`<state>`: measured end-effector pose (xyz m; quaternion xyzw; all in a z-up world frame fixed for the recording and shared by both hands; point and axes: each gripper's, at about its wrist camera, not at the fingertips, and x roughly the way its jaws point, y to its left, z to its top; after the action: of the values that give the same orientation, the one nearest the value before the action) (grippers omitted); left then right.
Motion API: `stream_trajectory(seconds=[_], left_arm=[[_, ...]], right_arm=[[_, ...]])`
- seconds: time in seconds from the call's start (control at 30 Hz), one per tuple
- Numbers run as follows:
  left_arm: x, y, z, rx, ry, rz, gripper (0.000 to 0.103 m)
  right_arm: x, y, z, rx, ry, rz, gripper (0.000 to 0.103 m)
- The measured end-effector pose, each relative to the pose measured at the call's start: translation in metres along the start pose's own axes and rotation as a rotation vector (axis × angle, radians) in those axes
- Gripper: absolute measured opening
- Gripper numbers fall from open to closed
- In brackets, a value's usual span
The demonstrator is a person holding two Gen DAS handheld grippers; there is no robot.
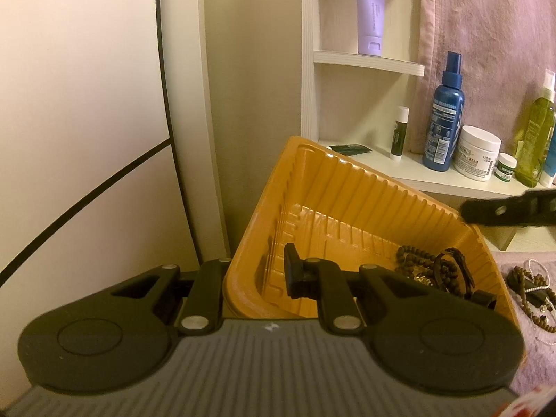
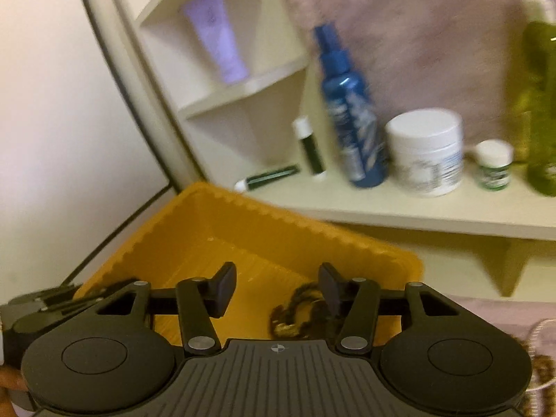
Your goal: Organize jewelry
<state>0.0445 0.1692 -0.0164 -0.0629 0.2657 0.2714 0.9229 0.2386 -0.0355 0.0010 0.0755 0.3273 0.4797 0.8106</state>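
A ribbed orange plastic tray stands tilted in front of me. My left gripper is shut on its near left wall, one finger inside and one outside. In the tray's right corner lies a heap of brown bead bracelets with a black watch. In the right wrist view my right gripper hangs open over the tray with nothing between its fingers, and the bead heap lies just below its right finger. One right gripper finger shows above the tray's far right rim.
More beads and a pearl strand lie on pink cloth right of the tray. Behind it a white shelf carries a blue spray bottle, a white cream jar, green bottles and a lip balm stick. A lavender tube stands higher up.
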Motion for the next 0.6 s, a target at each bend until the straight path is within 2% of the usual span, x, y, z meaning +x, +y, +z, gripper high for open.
stream_trajectory(seconds=[0.23, 0.6], left_arm=[[0.000, 0.000, 0.000, 0.004, 0.003, 0.002, 0.015], [0.002, -0.001, 0.000, 0.009, 0.006, 0.013, 0.014]], right_arm=[[-0.049, -0.046, 0.001, 0.066, -0.051, -0.109, 0.053], [-0.144, -0.129, -0.026, 0.171, -0.079, -0.370, 0.053]])
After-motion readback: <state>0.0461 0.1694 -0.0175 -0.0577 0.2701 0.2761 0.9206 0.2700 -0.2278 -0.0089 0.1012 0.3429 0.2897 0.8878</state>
